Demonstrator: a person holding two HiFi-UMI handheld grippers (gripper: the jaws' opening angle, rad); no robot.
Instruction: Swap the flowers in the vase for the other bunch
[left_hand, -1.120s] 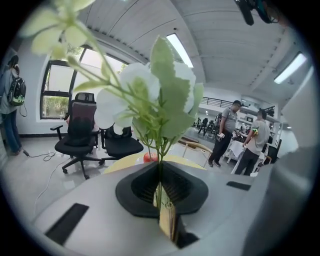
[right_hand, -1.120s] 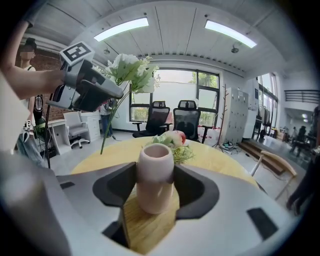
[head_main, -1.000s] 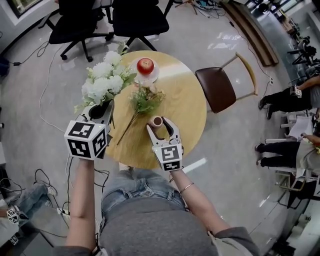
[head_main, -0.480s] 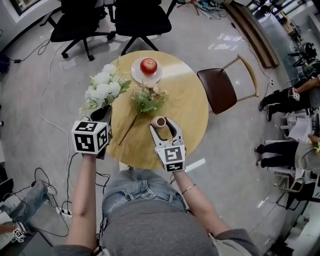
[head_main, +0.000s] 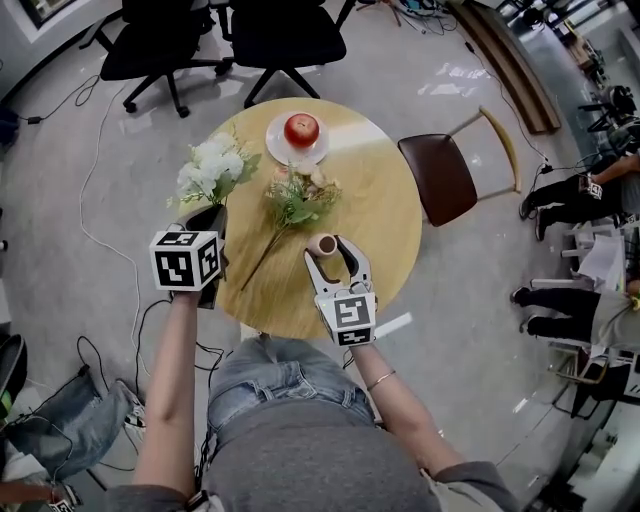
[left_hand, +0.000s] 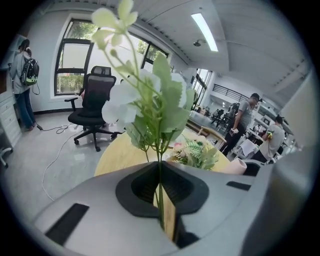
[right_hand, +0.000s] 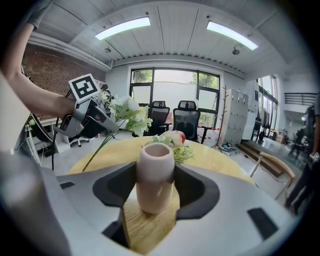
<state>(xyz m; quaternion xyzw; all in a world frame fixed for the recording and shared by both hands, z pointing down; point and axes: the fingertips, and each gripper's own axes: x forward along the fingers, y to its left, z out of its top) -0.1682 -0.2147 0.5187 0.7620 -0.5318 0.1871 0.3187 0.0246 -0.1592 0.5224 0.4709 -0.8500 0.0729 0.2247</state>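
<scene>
The left gripper (head_main: 205, 220) is closed tight on the thin stems of the white bunch (head_main: 212, 170); in its own view the jaws meet around the green stems, with almost no gap; compared with a second ago this bunch has come down and away from the head camera, and now hangs over the left edge of the table (head_main: 375, 205), the blooms pointing up and outward; the right gripper (head_main: 333, 256) has not moved, and its jaws press the two sides of the vase (head_main: 321, 244), which stands upright on the table near the front edge; the mouth of the vase is empty; so the first half of the swap looks done, since the old flowers are out and are being put aside; the other bunch (head_main: 297, 197) lies flat in the middle of the table, its stem pointing to the left gripper, apart from the vase; behind it an apple (head_main: 301, 129) sits on a plate (head_main: 279, 149); next, I judge, the white bunch must be laid down and the other bunch picked up by its stem
</scene>
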